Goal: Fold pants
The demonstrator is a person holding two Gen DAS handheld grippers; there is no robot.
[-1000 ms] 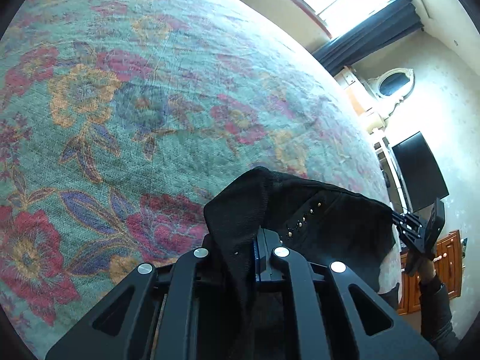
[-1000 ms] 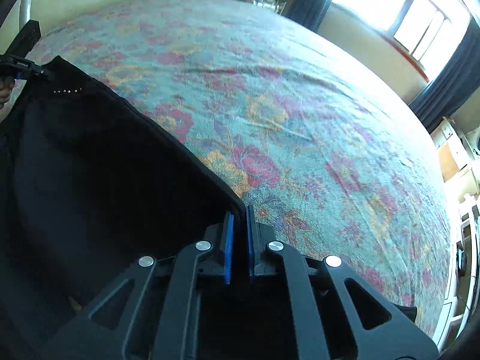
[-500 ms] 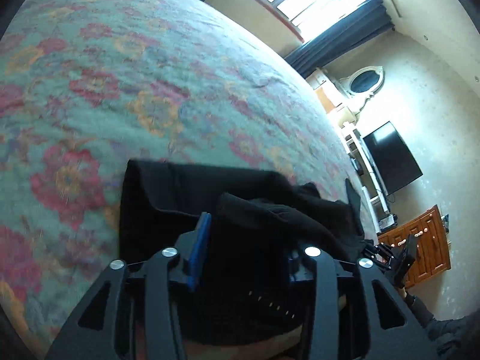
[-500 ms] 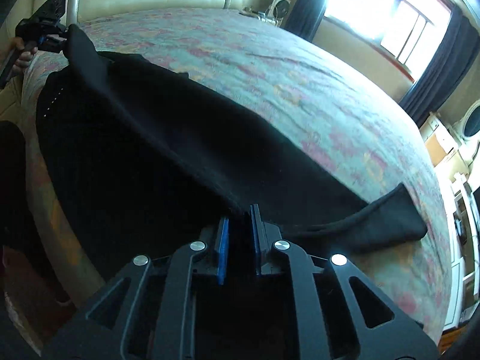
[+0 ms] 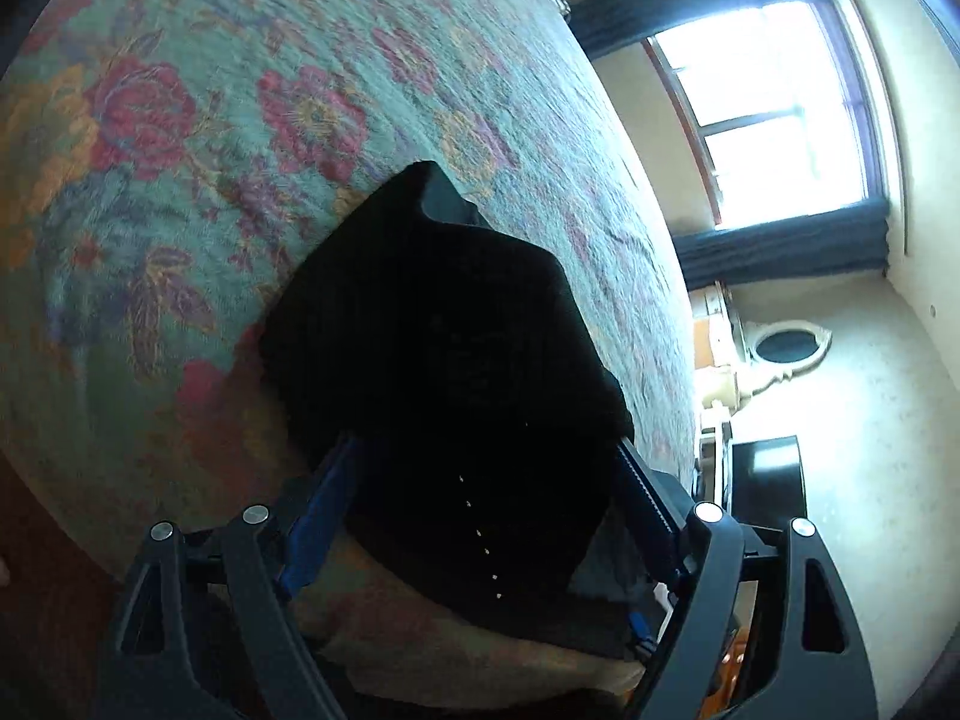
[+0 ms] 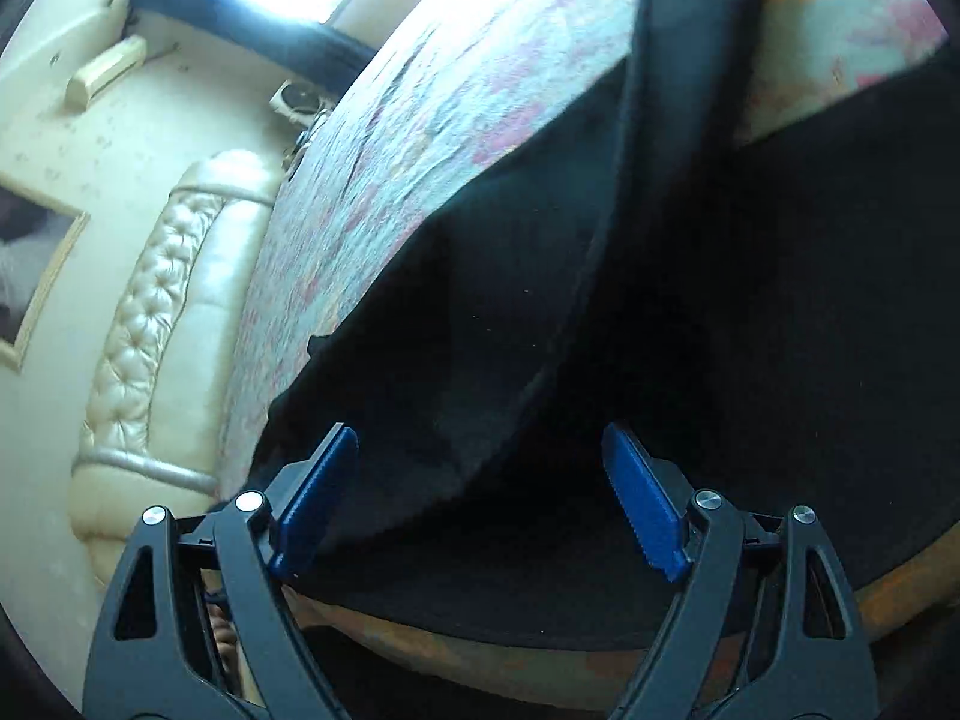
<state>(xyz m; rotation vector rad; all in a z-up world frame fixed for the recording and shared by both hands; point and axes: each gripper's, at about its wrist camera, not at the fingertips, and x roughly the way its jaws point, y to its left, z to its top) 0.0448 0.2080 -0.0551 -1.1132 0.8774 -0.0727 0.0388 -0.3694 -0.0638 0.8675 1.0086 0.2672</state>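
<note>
Black pants (image 5: 444,348) lie in a folded heap on the floral bedspread (image 5: 180,150), near the bed's front edge. A row of small pale studs shows on the near part. My left gripper (image 5: 486,498) straddles that near part with its jaws opening wide; the blue pads (image 5: 315,522) stand clear of the cloth. In the right wrist view the pants (image 6: 750,300) spread dark across the bedspread (image 6: 432,96), one leg running off to the top. My right gripper (image 6: 480,480) hangs over them, jaws opening, its pads (image 6: 645,510) pressing on nothing.
A bright window (image 5: 780,108) with dark curtains (image 5: 780,246) is beyond the bed. An oval mirror (image 5: 786,345) and a black screen (image 5: 768,480) stand on the right. A cream padded headboard (image 6: 150,300) and a framed picture (image 6: 36,276) are at the left.
Both grippers were shut on the pants' edge and have let go, their jaws now wide. The pants went from stretched between them to lying on the bed. Both views have rolled.
</note>
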